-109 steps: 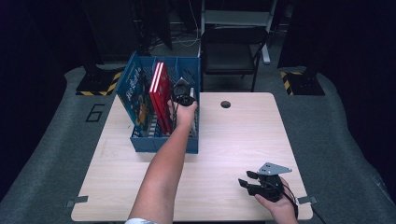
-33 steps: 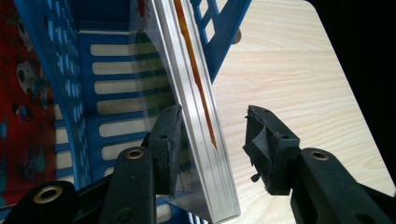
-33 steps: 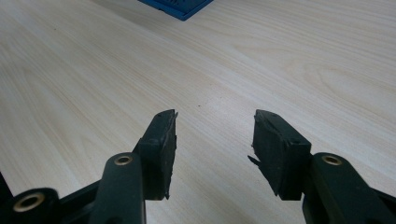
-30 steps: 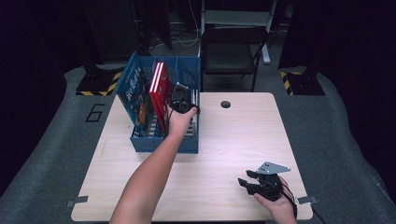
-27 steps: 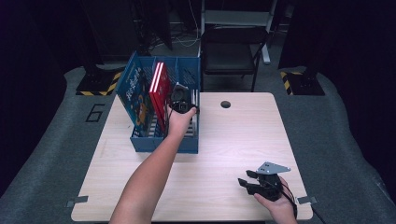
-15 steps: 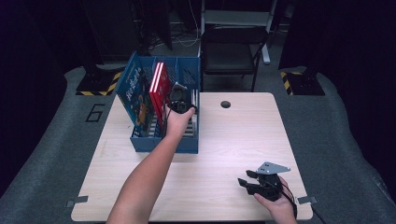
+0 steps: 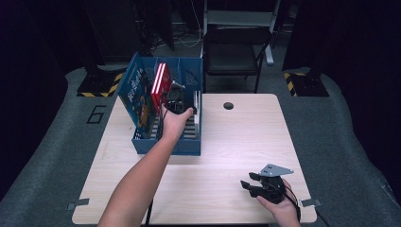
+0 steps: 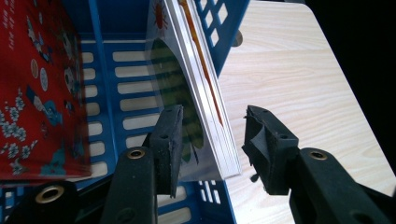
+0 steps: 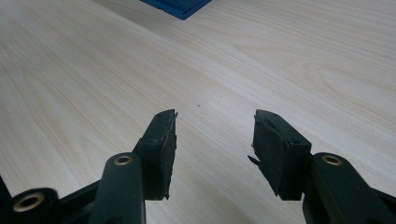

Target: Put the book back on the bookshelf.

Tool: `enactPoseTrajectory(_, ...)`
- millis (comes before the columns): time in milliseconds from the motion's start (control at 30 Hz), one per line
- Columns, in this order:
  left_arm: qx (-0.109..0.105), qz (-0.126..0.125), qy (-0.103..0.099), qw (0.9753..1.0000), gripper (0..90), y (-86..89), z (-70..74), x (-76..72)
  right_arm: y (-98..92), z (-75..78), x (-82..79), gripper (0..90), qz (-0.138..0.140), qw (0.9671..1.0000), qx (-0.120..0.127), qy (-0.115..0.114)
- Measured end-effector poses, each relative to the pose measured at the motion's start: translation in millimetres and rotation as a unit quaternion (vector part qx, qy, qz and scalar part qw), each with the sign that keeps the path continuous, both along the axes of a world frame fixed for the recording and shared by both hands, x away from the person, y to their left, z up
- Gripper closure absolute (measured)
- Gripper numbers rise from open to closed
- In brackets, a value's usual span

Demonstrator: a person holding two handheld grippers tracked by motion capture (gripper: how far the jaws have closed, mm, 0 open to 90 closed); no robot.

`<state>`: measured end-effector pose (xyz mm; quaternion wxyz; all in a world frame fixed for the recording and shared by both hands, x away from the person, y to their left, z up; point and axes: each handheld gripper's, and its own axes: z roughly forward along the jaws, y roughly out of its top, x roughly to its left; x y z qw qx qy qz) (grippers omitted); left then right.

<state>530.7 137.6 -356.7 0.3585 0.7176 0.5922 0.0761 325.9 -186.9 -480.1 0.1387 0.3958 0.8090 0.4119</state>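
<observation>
A blue slatted crate (image 7: 142, 144) stands on the table's left half. In it, a blue book (image 7: 137, 94) leans against the left wall and a red book (image 7: 160, 84) stands near the middle. A few thin white-edged books (image 7: 196, 108) rest along the right wall. My left gripper (image 7: 176, 101) reaches into the crate. My left gripper (image 8: 215, 114) is open, its jaws straddling the near edge of the white-edged books (image 8: 205, 102) with gaps on both sides; the red book (image 8: 37, 93) is at its left. Near the table's front right, my right gripper (image 7: 260, 183) hovers low over bare wood, and my right gripper (image 9: 215, 119) is open and holds nothing.
The light wooden table (image 7: 246, 142) has a round cable hole (image 7: 229, 105) near its far edge. A dark chair (image 7: 231, 52) stands behind the table. A corner of the blue crate (image 9: 180, 5) lies far ahead of the right gripper. Grey carpet surrounds the table.
The left hand has drawn back slightly toward the person inside the crate, settling at the white-edged books. The right gripper has stayed in place.
</observation>
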Motion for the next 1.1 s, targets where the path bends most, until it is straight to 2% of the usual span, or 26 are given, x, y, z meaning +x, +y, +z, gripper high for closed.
enactPoseTrajectory(300,-0.007,-0.029,-0.011,0.9995,57.5,2.9,13.3,-19.0,-1.8,-0.1,0.0,49.1,-0.005,1.0,0.001,-0.004)
enactPoseTrajectory(467,0.0,-0.044,-0.014,0.9989,56.9,8.7,17.6,-27.9,-2.3,-1.3,1.3,49.0,-0.004,1.0,-0.002,-0.003)
enactPoseTrajectory(767,0.013,-0.058,-0.015,0.9981,57.0,23.1,12.6,-40.0,-3.2,-4.0,4.1,48.8,-0.013,0.9999,-0.005,0.008)
enactPoseTrajectory(1000,0.03,-0.072,-0.018,0.9968,56.9,31.0,9.5,-51.3,-4.3,-5.2,5.5,48.7,-0.015,0.9998,-0.009,0.008)
enactPoseTrajectory(1100,0.029,-0.076,-0.018,0.9965,56.6,31.4,8.9,-56.5,-5.1,-5.6,6.3,48.7,-0.013,0.9999,-0.009,0.004)
